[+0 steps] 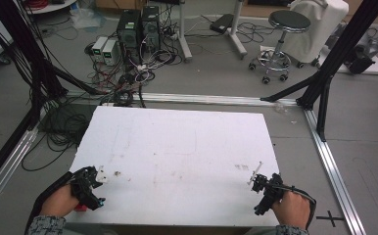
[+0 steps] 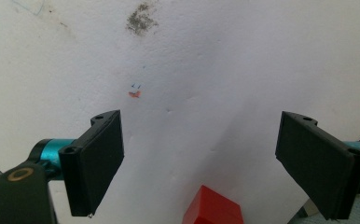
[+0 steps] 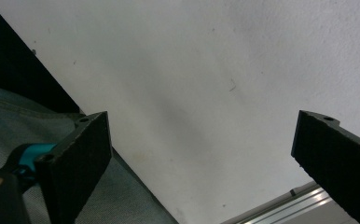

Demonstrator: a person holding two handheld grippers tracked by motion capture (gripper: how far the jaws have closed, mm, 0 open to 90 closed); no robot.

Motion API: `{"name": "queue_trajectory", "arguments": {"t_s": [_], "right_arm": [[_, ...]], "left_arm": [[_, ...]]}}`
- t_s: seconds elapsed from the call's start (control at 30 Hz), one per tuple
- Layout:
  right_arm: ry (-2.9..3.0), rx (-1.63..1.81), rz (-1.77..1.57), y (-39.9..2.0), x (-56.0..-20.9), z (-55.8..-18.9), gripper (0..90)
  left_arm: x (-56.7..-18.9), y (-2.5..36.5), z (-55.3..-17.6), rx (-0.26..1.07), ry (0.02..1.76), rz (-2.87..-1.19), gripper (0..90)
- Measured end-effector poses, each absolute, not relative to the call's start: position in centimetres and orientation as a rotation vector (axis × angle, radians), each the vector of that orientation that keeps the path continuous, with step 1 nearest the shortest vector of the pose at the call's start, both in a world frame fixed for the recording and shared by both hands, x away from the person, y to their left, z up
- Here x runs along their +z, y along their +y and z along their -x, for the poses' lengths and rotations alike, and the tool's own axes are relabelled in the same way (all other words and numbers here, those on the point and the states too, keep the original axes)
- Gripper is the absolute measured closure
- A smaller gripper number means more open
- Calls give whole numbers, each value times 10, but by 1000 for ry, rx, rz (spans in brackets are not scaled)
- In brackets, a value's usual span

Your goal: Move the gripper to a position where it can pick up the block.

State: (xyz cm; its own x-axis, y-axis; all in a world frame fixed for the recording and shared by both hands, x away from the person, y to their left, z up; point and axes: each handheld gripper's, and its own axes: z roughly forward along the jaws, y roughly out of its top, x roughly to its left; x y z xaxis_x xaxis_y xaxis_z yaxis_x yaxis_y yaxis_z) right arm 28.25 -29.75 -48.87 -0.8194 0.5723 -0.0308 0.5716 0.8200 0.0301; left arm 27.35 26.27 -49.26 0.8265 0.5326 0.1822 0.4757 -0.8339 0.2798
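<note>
Closing the spread-jawed, empty left gripper (image 2: 199, 163) without advancing risks clipping only the top edge of the red block (image 2: 213, 206) lying low between its jaws, tipping it off the white table (image 1: 177, 147), while the right gripper (image 3: 201, 158) hangs equally agape and empty.

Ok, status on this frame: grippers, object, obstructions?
Left gripper open, empty, jaws wide above red block. Right gripper open, empty, over the white table edge. Nothing between either pair of jaws.
</note>
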Motion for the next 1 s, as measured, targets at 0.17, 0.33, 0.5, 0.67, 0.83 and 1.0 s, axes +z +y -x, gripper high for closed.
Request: {"name": "queue_trajectory", "arguments": {"t_s": [0.17,0.33,0.5,0.67,0.83,1.0], "right_arm": [[2962,25,-920,-298,-488,-282,43],[2961,32,-920,-300,-488,-281,43],[2957,36,-930,-300,-487,-281,43],[2956,42,-928,-300,-488,-281,43],[2961,47,-929,-301,-488,-281,43],[2957,58,-931,-301,-487,-281,43]], "left_arm": [[-492,264,-274,371,791,-2782,155],[-490,264,-274,381,785,-2779,155],[-490,265,-274,376,780,-2778,155],[-491,264,-273,359,736,-2793,155],[-487,264,-274,342,691,-2814,156],[-488,265,-274,315,646,-2838,155]]}}
